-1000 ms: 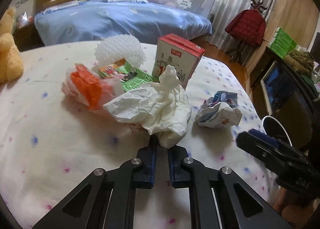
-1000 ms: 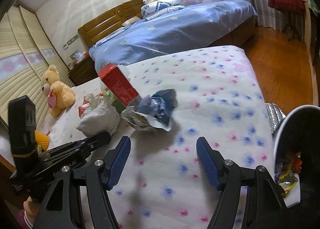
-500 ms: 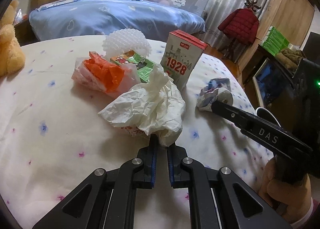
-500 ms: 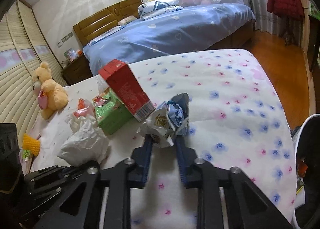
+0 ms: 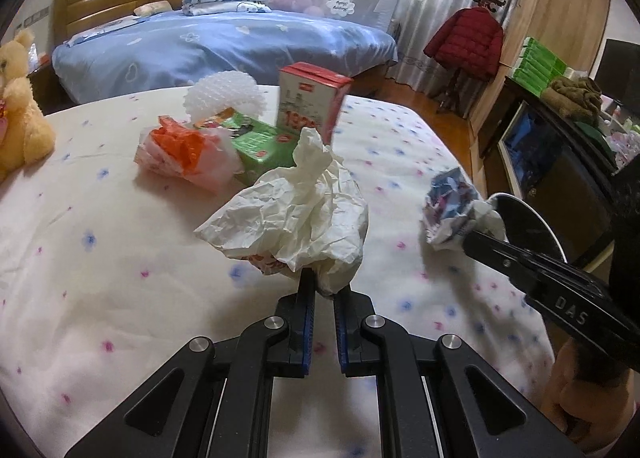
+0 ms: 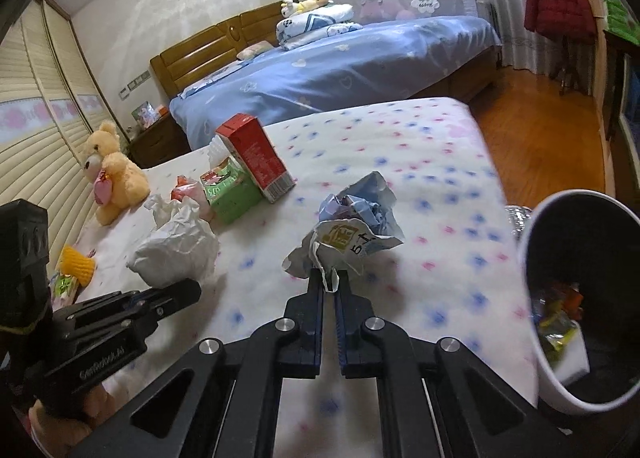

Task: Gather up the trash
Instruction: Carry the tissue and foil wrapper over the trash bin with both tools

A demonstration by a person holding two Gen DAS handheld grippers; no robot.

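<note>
Two pieces of trash are clamped at once, one in each gripper, both lifted off the flower-dotted bedsheet point(image 5: 120, 258). The left gripper point(image 5: 325, 290) has its jaws drawn narrow on the bottom edge of a crumpled white paper wad point(image 5: 296, 217), which hangs above the sheet just in front of the red-topped carton point(image 5: 310, 103). The right gripper point(image 6: 328, 286) pinches the lower tip of a crumpled blue-and-white wrapper point(image 6: 356, 225), jaws almost together; seen from the left wrist camera that wrapper sits well to the right of the carton, close to the rim of the white trash bin point(image 6: 532, 225). The bin stands off the bed's edge, beyond the wrapper from the carton, with colourful scraps point(image 6: 556, 314) lying inside it. Leaning against the carton's near side is a green box point(image 5: 264, 145). Left of the carton, just past the green box, lies an orange-and-white plastic bag point(image 5: 182, 149), and behind the green box, beside the carton, is a white foam fruit net point(image 5: 224, 97). Far left of the carton a yellow teddy bear point(image 6: 112, 173) sits at the sheet's edge. Behind the carton is a second bed with a blue duvet point(image 5: 224, 45), and to the carton's right, across the wooden floor, a red jacket point(image 5: 468, 41) hangs on a coat stand.
</note>
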